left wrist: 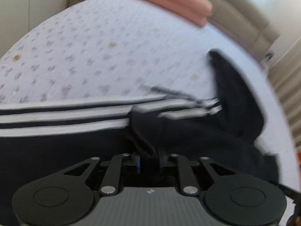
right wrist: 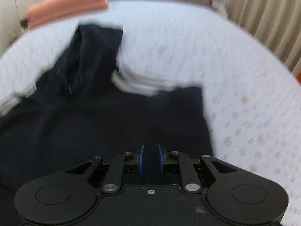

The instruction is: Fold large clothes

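Dark navy hooded jacket with white sleeve stripes spread on the pale floral quilted bed, hood toward the folded pink blanket at the far edge. Left gripper jaws narrow, pinching bunched dark cloth near the striped sleeve. Right gripper jaws slightly apart over the hem near the jacket's right edge; contact unclear. Long axis runs away from both jaws.

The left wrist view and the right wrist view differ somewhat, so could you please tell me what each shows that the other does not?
Only the left wrist view shows the long white stripes on the dark jacket and a bunch of its cloth pinched in the left tongs.

Only the right wrist view shows the hood lying flat, the curtain, and the right tongs with a narrow gap.

Both show the flowered bedsheet and the folded pink blanket.
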